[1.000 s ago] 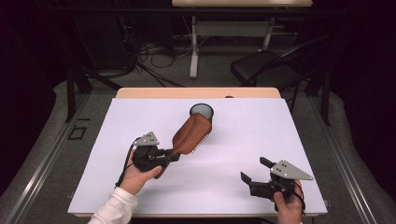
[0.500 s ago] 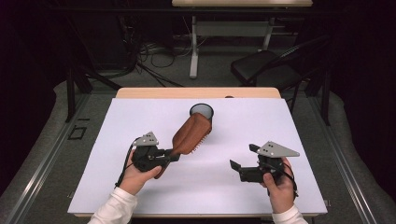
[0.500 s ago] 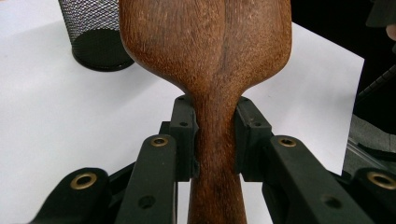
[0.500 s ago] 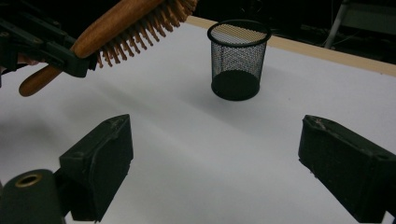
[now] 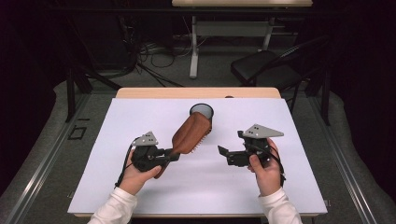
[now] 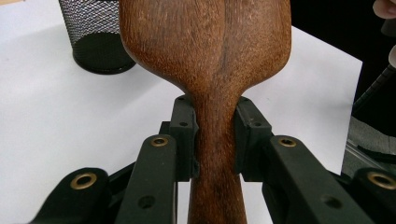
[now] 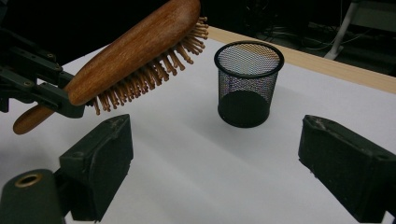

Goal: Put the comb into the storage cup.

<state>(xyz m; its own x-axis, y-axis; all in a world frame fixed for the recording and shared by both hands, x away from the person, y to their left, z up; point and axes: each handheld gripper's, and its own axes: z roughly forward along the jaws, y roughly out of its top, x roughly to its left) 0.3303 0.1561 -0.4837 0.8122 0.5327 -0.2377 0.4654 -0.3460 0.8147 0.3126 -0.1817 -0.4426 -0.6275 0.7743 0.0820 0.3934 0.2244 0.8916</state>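
Since a second ago the right gripper (image 5: 223, 153) has travelled up the table toward the middle, jaws spread and empty. Held aloft ahead of it, the one wooden hairbrush (image 5: 190, 134) is clamped at its neck by the left gripper (image 5: 175, 155), long axis pointing beyond those jaws at the single mesh cup (image 5: 201, 112), bristles down.

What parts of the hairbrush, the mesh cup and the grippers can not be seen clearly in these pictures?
- hairbrush: in the left gripper view its head is cut off by the top edge, and its wooden back hides the bristles.
- mesh cup: top cut off there.
- mesh cup: in the high view the brush head covers its lower wall.
- left gripper: pads too small in the high view.
- right gripper: its body lies below the frame.
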